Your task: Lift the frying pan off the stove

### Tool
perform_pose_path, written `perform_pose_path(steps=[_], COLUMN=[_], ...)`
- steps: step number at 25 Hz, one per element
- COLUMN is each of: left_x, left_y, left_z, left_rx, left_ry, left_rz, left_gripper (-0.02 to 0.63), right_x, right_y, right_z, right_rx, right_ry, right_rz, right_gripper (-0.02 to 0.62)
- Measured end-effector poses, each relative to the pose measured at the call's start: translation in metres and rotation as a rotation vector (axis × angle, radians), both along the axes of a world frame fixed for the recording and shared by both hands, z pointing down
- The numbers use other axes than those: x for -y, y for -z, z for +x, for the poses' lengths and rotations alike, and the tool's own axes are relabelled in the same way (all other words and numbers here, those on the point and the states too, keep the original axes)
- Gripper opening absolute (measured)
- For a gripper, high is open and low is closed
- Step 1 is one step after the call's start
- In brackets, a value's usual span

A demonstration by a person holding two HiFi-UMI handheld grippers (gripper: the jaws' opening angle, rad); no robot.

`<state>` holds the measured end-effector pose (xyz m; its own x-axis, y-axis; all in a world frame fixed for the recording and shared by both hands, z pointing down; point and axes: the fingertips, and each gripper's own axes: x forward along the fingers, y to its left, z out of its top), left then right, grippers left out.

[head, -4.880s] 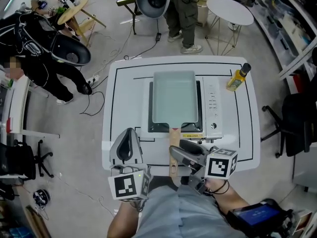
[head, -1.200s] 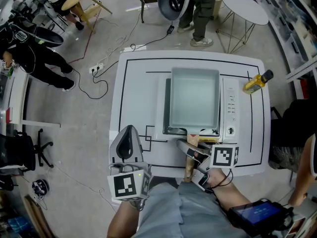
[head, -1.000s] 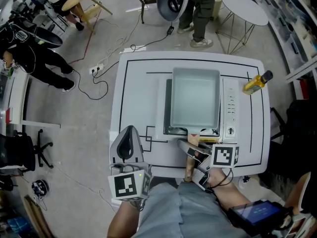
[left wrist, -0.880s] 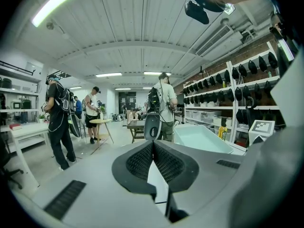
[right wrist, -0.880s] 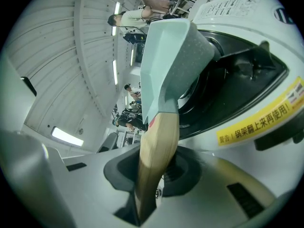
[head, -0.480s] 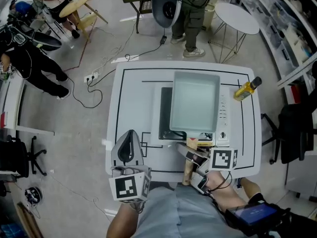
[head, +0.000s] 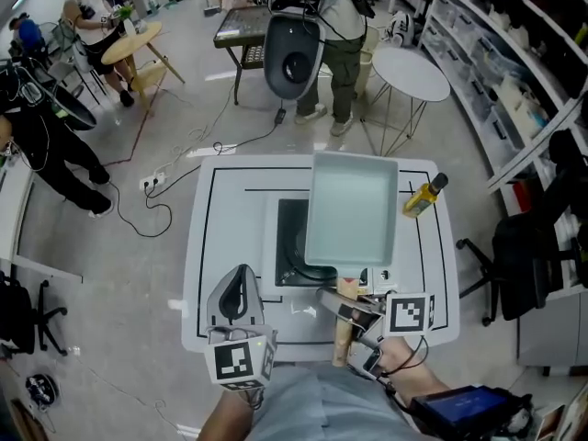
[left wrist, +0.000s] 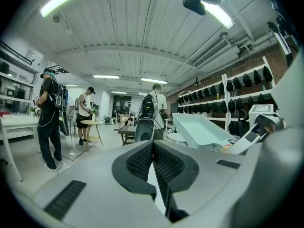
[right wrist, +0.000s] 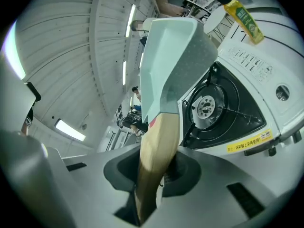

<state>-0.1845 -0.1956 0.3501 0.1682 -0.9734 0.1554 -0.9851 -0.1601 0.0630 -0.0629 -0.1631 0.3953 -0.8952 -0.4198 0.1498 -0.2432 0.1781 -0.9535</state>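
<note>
The right gripper (head: 344, 305) kept its fingers tight on the wooden handle (right wrist: 155, 160); just ahead of them the pan (head: 352, 209) hung above the stove (head: 292, 246). The left gripper (left wrist: 153, 159) had its fingers together, empty.

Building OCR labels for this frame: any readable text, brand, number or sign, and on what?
Nothing reads clearly enough to quote.
Yellow sticker on the stove front: dark print, too blurred.
Stove control panel: markings too small.
Yellow bottle label: print unreadable.
Cube markers on left gripper and right gripper: square patterns, no letters.
</note>
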Motion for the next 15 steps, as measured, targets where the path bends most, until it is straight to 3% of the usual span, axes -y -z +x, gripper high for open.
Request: perform_pose_path(steps=[10, 15], left_x=[-0.005, -0.008], left_y=[0.015, 0.018], left_z=[0.013, 0.017], left_rx=[-0.015, -0.007], left_ry=[-0.023, -0.033], left_rz=[0.033, 0.04], left_gripper=[0.018, 0.018], right_x=[-0.016, -0.019], right_y=[0.007, 0.012], right_z=[0.015, 0.016], right_rx=[-0.046, -0.022], right_ry=[-0.002, -0.001], right_rz=[0.005, 0.009], right_gripper=[0.101, 0.101])
